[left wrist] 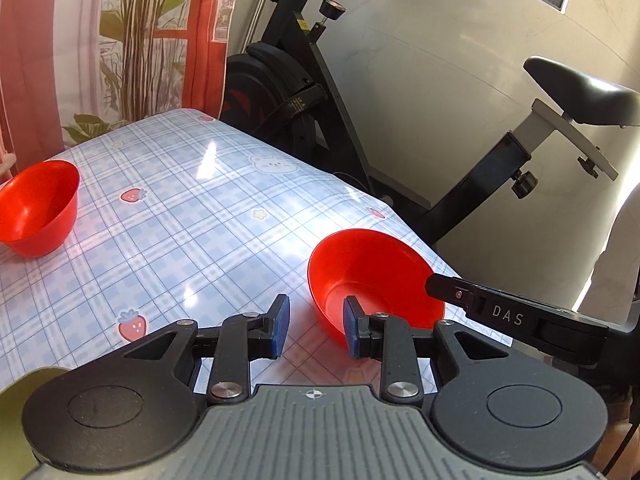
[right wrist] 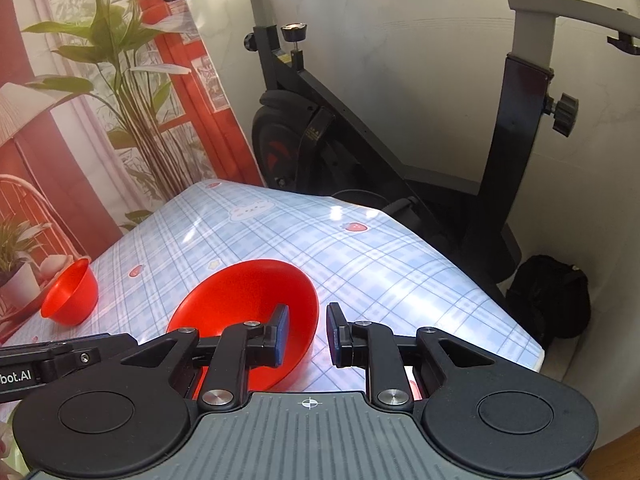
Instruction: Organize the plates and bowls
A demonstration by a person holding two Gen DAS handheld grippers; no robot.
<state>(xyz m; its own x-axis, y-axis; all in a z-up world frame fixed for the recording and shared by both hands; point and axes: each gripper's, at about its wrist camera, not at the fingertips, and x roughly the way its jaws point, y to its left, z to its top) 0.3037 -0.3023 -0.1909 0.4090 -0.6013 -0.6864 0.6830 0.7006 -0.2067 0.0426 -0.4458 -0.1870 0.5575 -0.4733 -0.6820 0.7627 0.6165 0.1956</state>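
Note:
A red bowl (left wrist: 372, 276) stands on the checked tablecloth near the table's right edge; it also shows in the right wrist view (right wrist: 244, 296). My right gripper (right wrist: 307, 334) is open, with its left finger inside the bowl and its right finger outside, straddling the rim without clamping it. My left gripper (left wrist: 316, 326) is open and empty, its right finger against the bowl's near left wall. A second red bowl (left wrist: 38, 206) stands at the table's far left, also in the right wrist view (right wrist: 72, 292).
The table (left wrist: 192, 208) ends close to the right of the near bowl. An exercise bike (left wrist: 312, 92) stands just beyond that edge. A green object (left wrist: 16, 396) shows at the lower left. A printed backdrop (right wrist: 100, 100) hangs behind the table.

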